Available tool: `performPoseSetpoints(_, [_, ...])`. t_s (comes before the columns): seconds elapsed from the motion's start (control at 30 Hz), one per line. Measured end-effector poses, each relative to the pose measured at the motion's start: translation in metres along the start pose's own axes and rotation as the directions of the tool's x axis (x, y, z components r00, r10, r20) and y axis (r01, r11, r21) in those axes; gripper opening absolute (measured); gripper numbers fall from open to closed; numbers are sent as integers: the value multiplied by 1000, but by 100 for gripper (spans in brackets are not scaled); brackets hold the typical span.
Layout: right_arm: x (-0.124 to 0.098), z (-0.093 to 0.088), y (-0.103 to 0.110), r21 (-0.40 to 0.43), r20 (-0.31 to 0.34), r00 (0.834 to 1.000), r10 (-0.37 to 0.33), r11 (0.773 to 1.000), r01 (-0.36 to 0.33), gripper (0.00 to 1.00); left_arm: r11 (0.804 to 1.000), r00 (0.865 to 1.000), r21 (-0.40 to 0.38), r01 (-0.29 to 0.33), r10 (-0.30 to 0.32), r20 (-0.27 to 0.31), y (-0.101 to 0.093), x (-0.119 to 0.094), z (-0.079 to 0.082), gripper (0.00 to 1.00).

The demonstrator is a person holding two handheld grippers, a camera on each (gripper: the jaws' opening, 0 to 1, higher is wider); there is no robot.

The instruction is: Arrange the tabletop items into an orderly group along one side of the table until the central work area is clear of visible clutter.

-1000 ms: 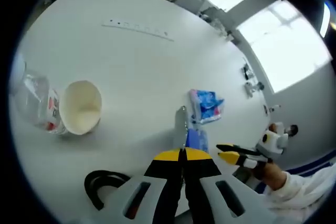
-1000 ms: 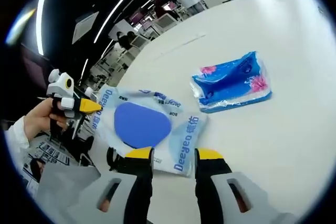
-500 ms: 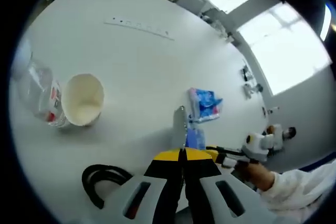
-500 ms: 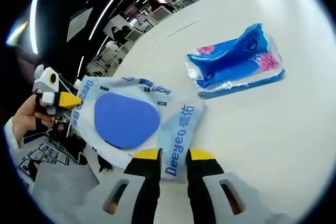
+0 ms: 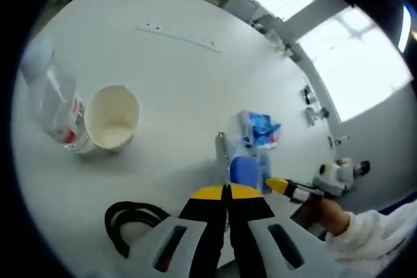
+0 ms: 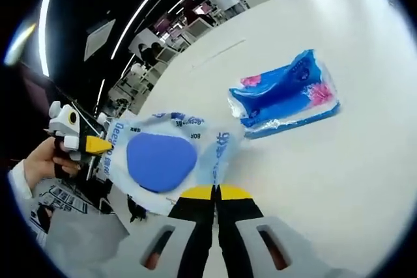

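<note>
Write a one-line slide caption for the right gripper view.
Right gripper shut on a wet-wipes pack beside a blue tissue pack on the white table.

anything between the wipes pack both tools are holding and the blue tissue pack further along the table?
Nothing visible. In the right gripper view, bare table lies between the wipes pack, pinched by the right tool and left tool, and the blue tissue pack.

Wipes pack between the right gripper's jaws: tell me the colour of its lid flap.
Solid blue lid flap on the pale wipes pack, best in the right gripper view.
</note>
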State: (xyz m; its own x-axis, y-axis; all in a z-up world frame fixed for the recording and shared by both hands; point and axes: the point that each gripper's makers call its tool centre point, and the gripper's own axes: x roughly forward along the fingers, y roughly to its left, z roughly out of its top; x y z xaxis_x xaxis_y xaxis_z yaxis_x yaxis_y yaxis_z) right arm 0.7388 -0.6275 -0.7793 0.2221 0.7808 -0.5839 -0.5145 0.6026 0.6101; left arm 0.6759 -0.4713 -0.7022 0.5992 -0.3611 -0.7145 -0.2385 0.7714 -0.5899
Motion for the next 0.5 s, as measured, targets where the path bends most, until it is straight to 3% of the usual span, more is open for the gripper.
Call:
performPoseSetpoints(0.13, [-4, 10, 8, -15, 17, 1000, 2, 1000, -2, 0, 999, 1000, 23, -26, 26, 7, 7, -1, 1, 0])
performPoseSetpoints(0.27, [-7, 20, 18, -35, 34, 999, 11, 999, -9, 0, 991, 997, 103, -80, 80, 4, 14, -5, 3, 0])
performPoseSetpoints(0.5, [-9, 29, 30, -53, 51, 998, 28, 998, -26, 0, 981, 991, 142, -136, 134, 25, 25, -6, 7, 0])
